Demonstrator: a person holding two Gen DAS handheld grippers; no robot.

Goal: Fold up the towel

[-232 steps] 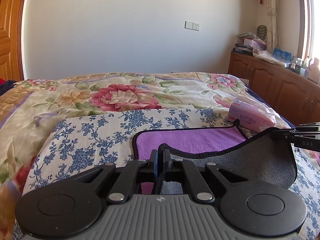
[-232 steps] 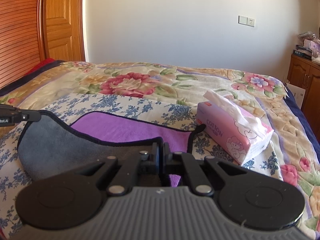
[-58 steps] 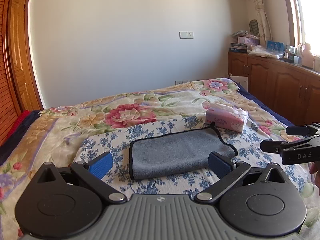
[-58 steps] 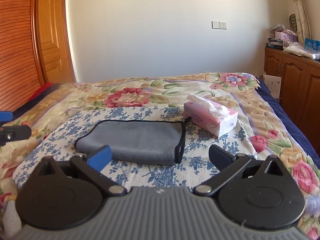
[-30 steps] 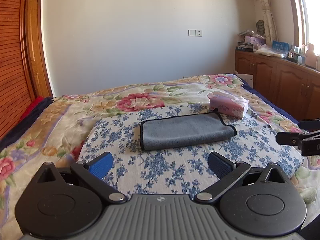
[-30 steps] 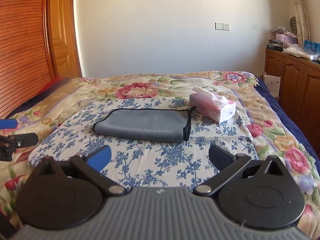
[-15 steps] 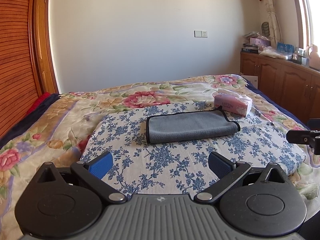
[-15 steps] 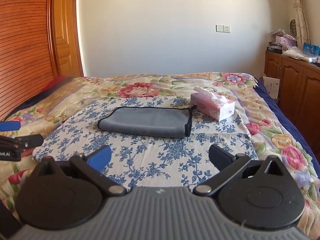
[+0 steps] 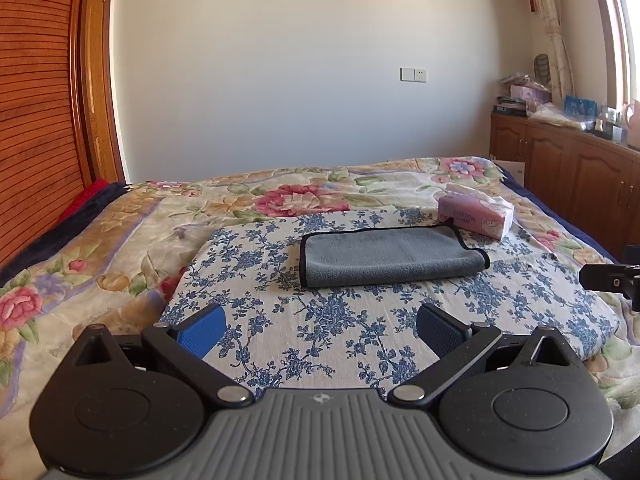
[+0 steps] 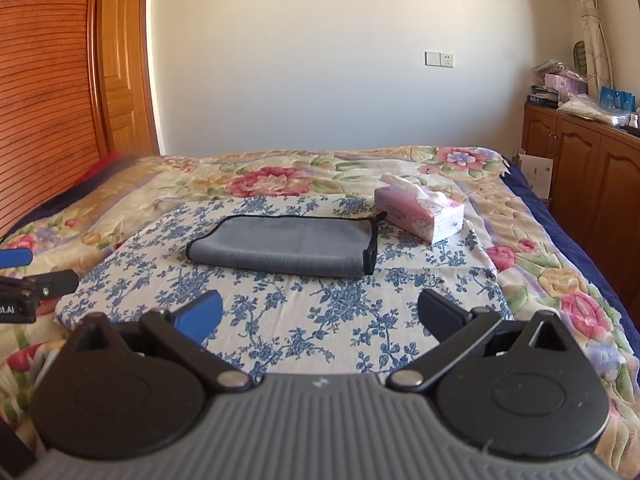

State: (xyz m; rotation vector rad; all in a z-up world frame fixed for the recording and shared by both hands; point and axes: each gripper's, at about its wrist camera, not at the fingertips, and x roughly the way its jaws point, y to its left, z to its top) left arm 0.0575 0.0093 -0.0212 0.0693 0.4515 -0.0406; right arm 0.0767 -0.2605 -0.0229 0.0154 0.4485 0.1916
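Grey towel, folded to a flat oblong with black piping, lying on the blue-flowered cloth spread over the bed, well apart from both tools; pink tissue pack just beside its far right corner, perhaps touching the small black loop there, hard to tell. Left gripper held back at the near edge of the cloth, fingers spread wide, nothing between them. Right gripper likewise wide and empty, also at the near edge, with the towel ahead and slightly to the left. By the look of it, one fold done and laid square, both tools clear of the fabric: either the job finished or a pause ahead of a second fold. If a second fold is wanted, a reach forward to the two corners of one short end, a pinch on the piped edge through both layers, then a lift across to the other end without dragging the cloth beneath.
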